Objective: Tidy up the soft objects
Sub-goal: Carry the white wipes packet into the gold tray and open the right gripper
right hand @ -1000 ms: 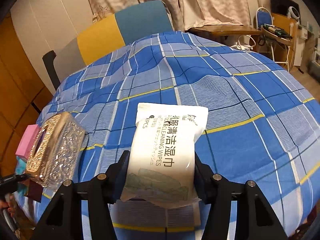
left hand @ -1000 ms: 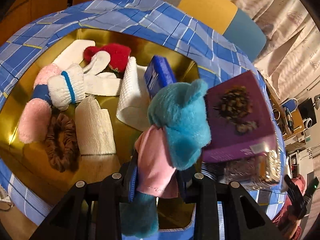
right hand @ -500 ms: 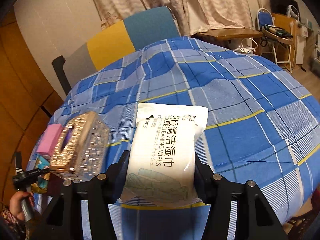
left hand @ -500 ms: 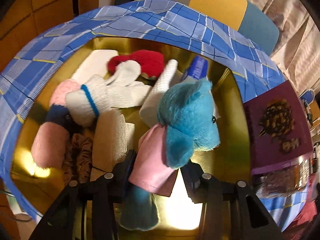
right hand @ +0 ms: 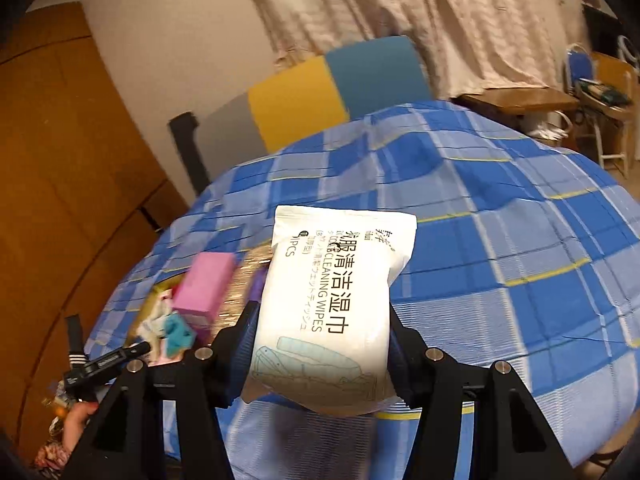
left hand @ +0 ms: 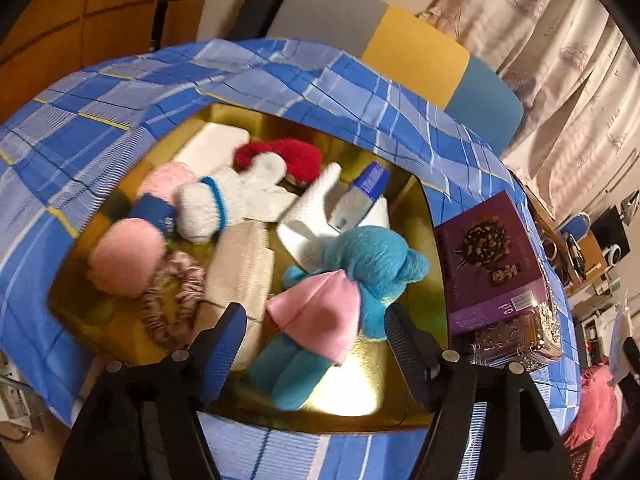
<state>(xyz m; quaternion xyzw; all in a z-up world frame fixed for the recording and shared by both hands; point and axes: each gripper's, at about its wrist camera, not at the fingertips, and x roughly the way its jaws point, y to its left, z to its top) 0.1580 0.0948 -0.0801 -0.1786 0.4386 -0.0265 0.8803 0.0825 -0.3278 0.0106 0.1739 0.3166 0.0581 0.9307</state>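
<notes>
A blue plush toy in a pink dress (left hand: 340, 284) lies in the gold tray (left hand: 424, 216), just beyond my open left gripper (left hand: 316, 336); its jaws stand wide apart, either side of the toy's legs. The tray also holds white gloves (left hand: 224, 204), a red plush (left hand: 288, 156), pink pom-poms (left hand: 128, 256), a scrunchie (left hand: 172, 300), folded cloths (left hand: 240, 268) and a blue box (left hand: 360, 196). My right gripper (right hand: 320, 340) is shut on a white pack of wet wipes (right hand: 332, 292), held above the blue checked tablecloth (right hand: 500, 240).
A purple box (left hand: 488, 256) and a glittery tissue box (left hand: 520, 340) stand right of the tray. In the right wrist view a pink box (right hand: 204, 288) sits by the tray. A chair (right hand: 332, 88) stands behind the table; curtains and a side table lie beyond.
My left gripper has opened and let go of the blue plush toy, which now lies in the tray. My right gripper has swung left and up with the wipes pack.
</notes>
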